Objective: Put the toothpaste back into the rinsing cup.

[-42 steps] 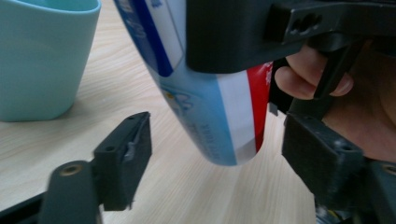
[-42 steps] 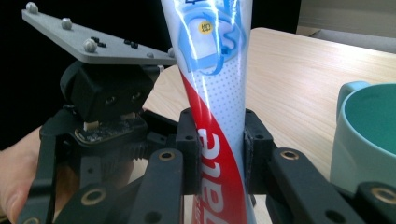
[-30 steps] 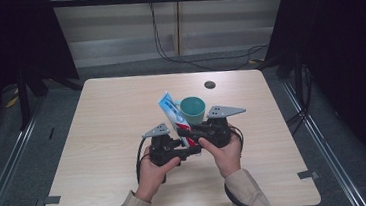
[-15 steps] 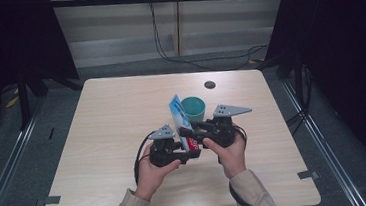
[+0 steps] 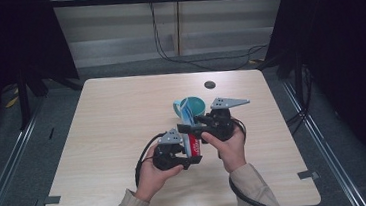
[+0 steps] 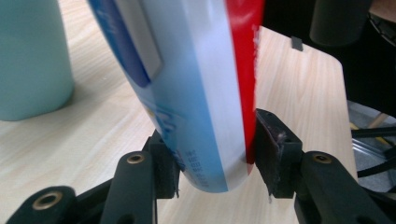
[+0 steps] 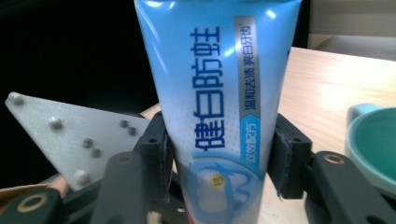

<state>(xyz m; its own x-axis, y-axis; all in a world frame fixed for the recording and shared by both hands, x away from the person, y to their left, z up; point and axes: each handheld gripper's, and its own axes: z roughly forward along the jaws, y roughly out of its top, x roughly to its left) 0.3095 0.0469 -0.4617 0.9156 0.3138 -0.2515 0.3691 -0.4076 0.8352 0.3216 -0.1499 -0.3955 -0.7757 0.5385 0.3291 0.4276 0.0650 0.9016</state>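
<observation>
**Toothpaste tube clamped between two grippers beside a teal cup**

A blue, white and red toothpaste tube (image 5: pixel 189 132) is held off the table (image 5: pixel 99 140) a little right of its middle, running from the person's side up toward the far edge, where its upper end reaches the rim of a teal cup (image 5: pixel 191 107). In the left gripper view the tube (image 6: pixel 196 93) stands tilted between the two black jaws, its rounded lower end pinched from both sides, with the red stripe against the right jaw. In the right gripper view the tube (image 7: pixel 224 93) fills the gap between the jaws, which press on both of its edges, with its blue printed face toward the camera.

The left gripper (image 5: pixel 188 155) sits low, toward the near edge, closed on the tube's lower part; the left hand (image 5: pixel 152 173) wraps it from below, forearm coming in from the near edge. The right gripper (image 5: pixel 188 129) lies just beyond and to the right, jaws pointing left and clamped on the tube higher up; the right hand (image 5: pixel 230 146) grips it from behind, its grey plate jutting toward the right edge.

The cup stands touching or just beside the tube's far end; which cannot be told. A small dark disc (image 5: pixel 209 84) lies near the far edge, well apart from the rest.
</observation>
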